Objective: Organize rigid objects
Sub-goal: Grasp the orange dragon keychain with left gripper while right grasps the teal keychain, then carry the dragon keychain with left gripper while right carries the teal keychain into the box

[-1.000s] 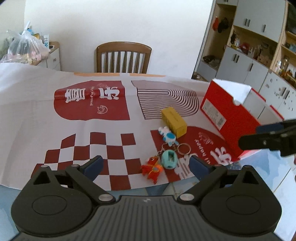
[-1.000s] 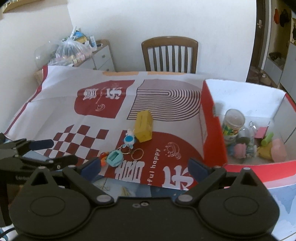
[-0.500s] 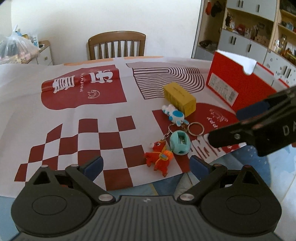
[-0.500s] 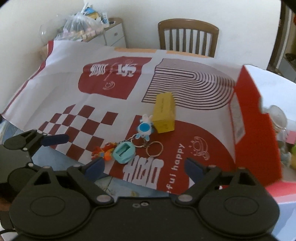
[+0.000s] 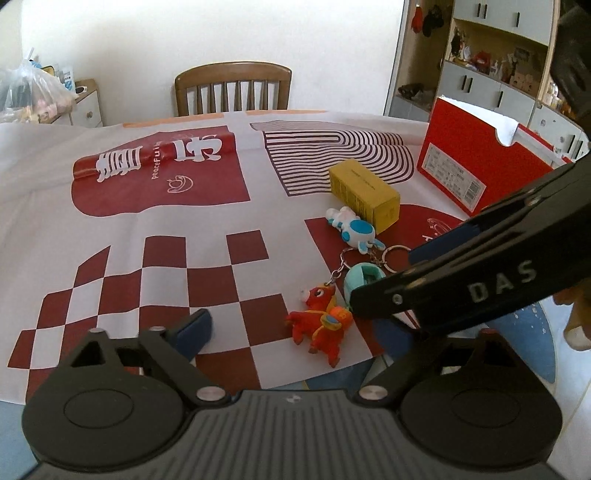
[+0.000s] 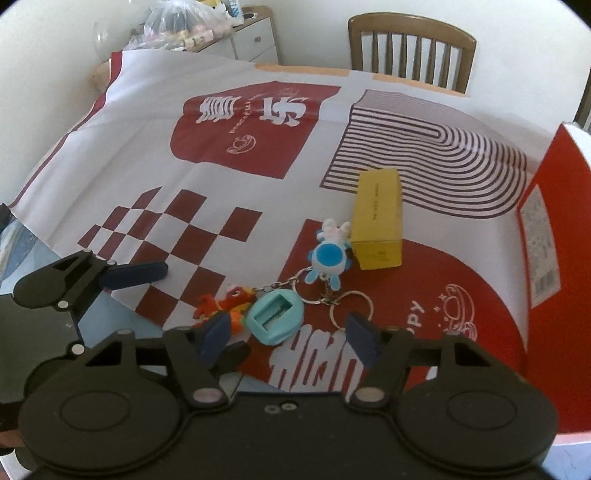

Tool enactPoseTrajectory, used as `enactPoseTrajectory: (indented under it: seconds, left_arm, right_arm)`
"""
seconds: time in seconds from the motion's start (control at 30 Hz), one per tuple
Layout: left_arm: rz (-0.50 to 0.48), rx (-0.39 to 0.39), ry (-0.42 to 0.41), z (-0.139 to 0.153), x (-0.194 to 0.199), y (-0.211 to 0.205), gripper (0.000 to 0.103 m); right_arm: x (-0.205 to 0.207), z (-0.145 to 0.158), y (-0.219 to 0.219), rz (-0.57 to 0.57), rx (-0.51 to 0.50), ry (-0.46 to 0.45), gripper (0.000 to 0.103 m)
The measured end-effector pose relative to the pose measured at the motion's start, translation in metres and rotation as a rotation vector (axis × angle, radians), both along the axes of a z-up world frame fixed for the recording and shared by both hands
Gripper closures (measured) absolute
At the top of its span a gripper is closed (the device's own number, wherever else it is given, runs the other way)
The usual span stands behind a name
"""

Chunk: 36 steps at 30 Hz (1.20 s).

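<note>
Hovering over the near edge of the patterned tablecloth (image 6: 122,133), both claws were narrowing, and neither had anything pinched yet. On the left, the left gripper (image 6: 138,276) sat low beside the checkered print, its pads well apart with only cloth between them. Just to its right lay the keychain bunch: an orange horse charm (image 5: 320,321), a teal charm (image 6: 275,316), loose key rings (image 6: 351,308) and a blue-and-white rabbit charm (image 6: 328,258), all joined by chain. The right gripper (image 6: 291,338) hung directly above the teal charm, its jaws closing but still clear of it, one pad near the horse, the other near a ring.

My worry was the chain. If the pads caught only the teal charm's edge or a thin ring, the bunch could swing or slip loose, and the dangling rabbit might drag against the yellow carton (image 6: 378,221) it was touching and knock it askew. The two claws were also close together, so they could bump.

Further right stood the red box (image 6: 554,266), presumably the destination, its tall wall needing to be cleared. A wooden chair (image 6: 410,50) and a full plastic bag (image 6: 177,22) stayed well back.
</note>
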<state>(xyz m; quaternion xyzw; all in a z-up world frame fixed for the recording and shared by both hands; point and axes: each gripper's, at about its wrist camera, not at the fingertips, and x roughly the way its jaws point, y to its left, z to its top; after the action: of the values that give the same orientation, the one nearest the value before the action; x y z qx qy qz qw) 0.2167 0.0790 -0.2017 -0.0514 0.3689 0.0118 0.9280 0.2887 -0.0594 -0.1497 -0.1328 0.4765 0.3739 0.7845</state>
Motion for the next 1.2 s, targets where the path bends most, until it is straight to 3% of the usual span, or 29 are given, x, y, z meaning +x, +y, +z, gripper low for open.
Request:
enactPoseTrajectory:
  seconds: [0.2,0.33,0.5,0.63,0.97,1.2]
  left_arm:
    - [-0.014,0.018,-0.014,0.0,0.001,-0.003,0.024]
    - [-0.03,0.068,-0.016,0.0,0.002,-0.009,0.036]
    - [-0.052,0.068,-0.019,0.001,0.003,-0.012,0.052]
    - [-0.062,0.07,-0.017,0.002,0.003,-0.012,0.062]
    - [-0.024,0.007,0.007,0.008,0.004,-0.004,0.064]
    - [-0.002,-0.027,-0.011,0.028,0.0,0.0,0.064]
  right_arm:
    - [0.005,-0.003,0.002,0.014,0.028,0.032,0.056]
    - [0.005,-0.006,0.008,0.021,0.029,0.037,0.057]
    - [0.006,-0.006,0.01,0.01,0.038,0.042,0.058]
    - [0.008,-0.004,0.007,-0.018,0.05,0.043,0.067]
    - [0.002,0.01,-0.011,-0.074,0.094,0.023,0.067]
    - [-0.005,0.032,-0.036,-0.125,0.128,0.012,0.067]
